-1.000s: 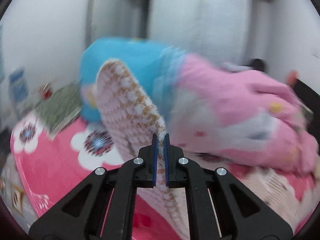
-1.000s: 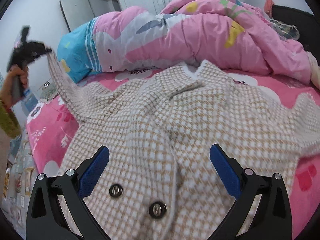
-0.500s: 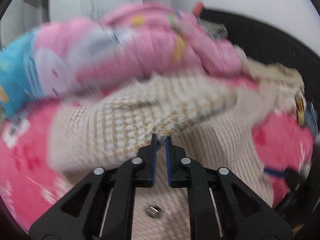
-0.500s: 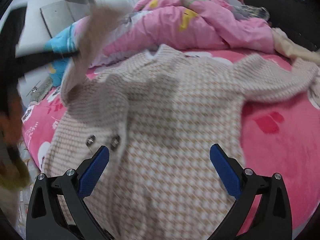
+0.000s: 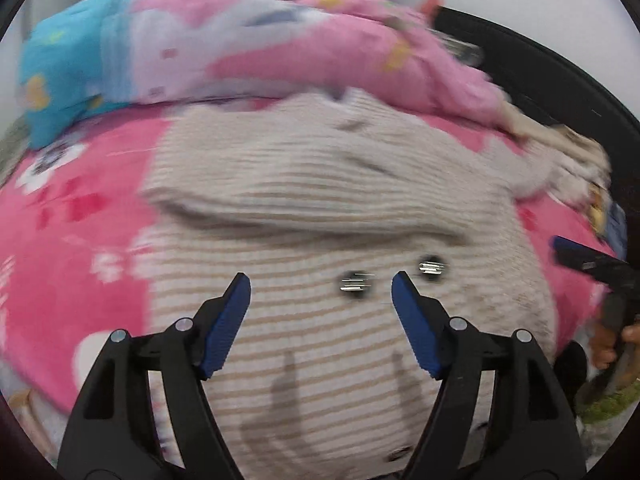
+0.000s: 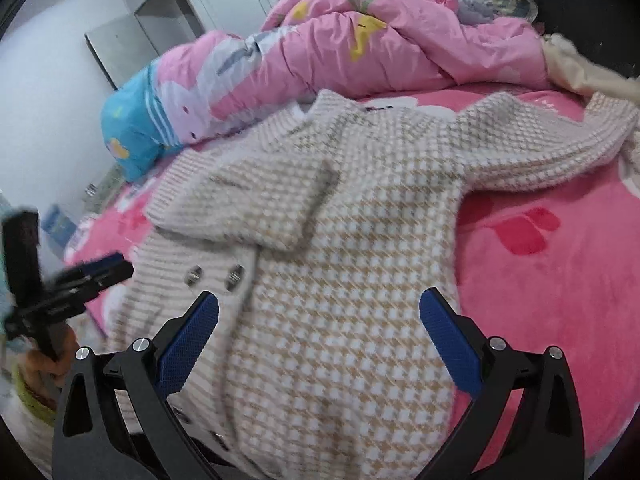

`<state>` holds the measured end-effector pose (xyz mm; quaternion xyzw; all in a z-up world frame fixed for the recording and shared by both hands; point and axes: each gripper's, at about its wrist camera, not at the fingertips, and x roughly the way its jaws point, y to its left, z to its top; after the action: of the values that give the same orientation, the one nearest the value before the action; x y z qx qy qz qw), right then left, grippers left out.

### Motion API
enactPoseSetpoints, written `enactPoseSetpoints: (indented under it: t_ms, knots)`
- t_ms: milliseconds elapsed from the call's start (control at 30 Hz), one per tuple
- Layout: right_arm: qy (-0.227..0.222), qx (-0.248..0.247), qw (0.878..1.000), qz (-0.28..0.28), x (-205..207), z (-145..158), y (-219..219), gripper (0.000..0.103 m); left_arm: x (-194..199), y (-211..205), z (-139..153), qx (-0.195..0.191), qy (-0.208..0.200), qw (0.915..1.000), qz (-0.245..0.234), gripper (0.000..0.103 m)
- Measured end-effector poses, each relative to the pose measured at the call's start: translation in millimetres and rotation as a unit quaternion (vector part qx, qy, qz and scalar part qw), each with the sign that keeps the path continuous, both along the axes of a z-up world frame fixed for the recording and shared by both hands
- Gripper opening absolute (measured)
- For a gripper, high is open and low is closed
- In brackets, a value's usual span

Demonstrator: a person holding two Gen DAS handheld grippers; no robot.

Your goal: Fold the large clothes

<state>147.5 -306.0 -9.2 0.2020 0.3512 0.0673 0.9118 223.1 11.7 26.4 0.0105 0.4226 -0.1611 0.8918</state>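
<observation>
While the left wrist view is smeared by motion, it still shows the left gripper point(image 5: 321, 300) with its jaws spread and just opened, nothing between them, hanging over the knitted jacket point(image 5: 320, 332). The left sleeve point(image 5: 304, 196) lies folded across the chest, just above the two metal buttons point(image 5: 354, 281). At the right edge the right gripper point(image 5: 588, 258) comes into view, held by a hand point(image 5: 616, 340). I judge the step in hand to be the sleeve fold: one sleeve is laid in and let go.

From the right wrist view, the right gripper point(image 6: 319, 320) stands wide open and empty above the lower half of the jacket point(image 6: 344, 320). The folded sleeve point(image 6: 256, 204) rests on the body of the garment, while the other sleeve point(image 6: 560, 148) stretches out flat toward the far right, unfolded. The left gripper point(image 6: 96, 270) shows at the left edge, apart from the cloth. The next move probably calls for the right gripper to reach the cuff of that outstretched sleeve, pinch it and bring it across to meet the first; the thick knit may need a firm bite.

The jacket lies on a bed with a pink flowered blanket point(image 6: 560, 280). Behind it a pink printed duvet point(image 6: 400, 48) is bunched, touching the collar, with a blue end point(image 6: 128, 124) at the left. White walls and a pale cabinet point(image 6: 132, 36) stand beyond, and a dark headboard point(image 6: 580, 8) fills the far right.
</observation>
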Motion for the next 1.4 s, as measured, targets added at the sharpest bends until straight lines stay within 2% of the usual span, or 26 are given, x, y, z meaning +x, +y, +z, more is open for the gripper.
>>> enactPoseSetpoints:
  t_ms: [100, 200, 300, 500, 600, 667, 700, 733, 767, 800, 833, 867, 1000, 1033, 1167, 1233, 1267, 1400]
  knots:
    - [0.002, 0.051, 0.998, 0.023, 20, 7, -2, 0.098, 6, 27, -4, 0.02, 0.002, 0.9982, 0.056, 0.07]
    - [0.009, 0.081, 0.996, 0.03, 42, 9, -4, 0.097, 19, 53, -20, 0.027, 0.023, 0.9934, 0.109, 0.07]
    - [0.024, 0.1, 0.994, 0.033, 60, 5, -3, 0.093, 29, 72, -32, 0.024, 0.037, 0.9895, 0.138, 0.07]
    - [0.074, 0.123, 0.989, 0.024, 101, -25, -5, 0.081, 61, 88, -48, 0.015, 0.043, 0.9857, 0.162, 0.07]
    - [0.097, 0.117, 0.988, 0.015, 121, -39, -6, 0.069, 80, 97, -57, 0.001, 0.063, 0.9834, 0.17, 0.069]
    - [0.117, 0.12, 0.986, 0.024, 134, -48, -3, 0.049, 86, 101, -64, -0.008, 0.074, 0.9825, 0.171, 0.069]
    - [0.122, 0.12, 0.985, 0.031, 138, -49, 0, 0.045, 88, 102, -66, -0.012, 0.077, 0.9823, 0.17, 0.068]
    - [0.124, 0.119, 0.984, 0.039, 141, -49, 3, 0.034, 90, 103, -69, -0.017, 0.081, 0.9822, 0.169, 0.068]
    - [0.122, 0.116, 0.984, 0.051, 143, -46, 9, 0.024, 91, 104, -71, -0.023, 0.083, 0.9824, 0.166, 0.066]
    - [0.12, 0.099, 0.986, 0.053, 144, -42, 13, 0.022, 91, 104, -72, -0.025, 0.083, 0.9826, 0.164, 0.064]
    - [0.114, 0.08, 0.989, 0.053, 145, -36, 15, 0.013, 91, 104, -74, -0.026, 0.083, 0.9827, 0.163, 0.064]
    - [0.105, 0.067, 0.991, 0.055, 148, -27, 17, 0.01, 91, 104, -76, -0.029, 0.085, 0.9828, 0.162, 0.062]
    - [0.057, 0.054, 0.996, 0.052, 159, 20, 11, 0.008, 91, 108, -79, -0.045, 0.087, 0.9829, 0.156, 0.055]
    - [0.034, 0.048, 0.997, 0.048, 160, 39, 8, 0.008, 90, 109, -78, -0.05, 0.087, 0.9829, 0.155, 0.054]
    - [-0.024, 0.031, 0.999, 0.031, 160, 82, -7, 0.008, 84, 117, -67, -0.07, 0.073, 0.9832, 0.152, 0.05]
    - [-0.03, 0.029, 0.999, 0.021, 160, 84, -17, 0.008, 83, 122, -64, -0.076, 0.069, 0.983, 0.152, 0.05]
    - [-0.022, 0.033, 0.999, 0.013, 162, 74, -24, 0.008, 83, 125, -64, -0.081, 0.072, 0.9826, 0.151, 0.05]
    - [0.062, 0.052, 0.997, 0.003, 180, 7, -43, 0.01, 94, 131, -66, -0.094, 0.087, 0.9799, 0.153, 0.05]
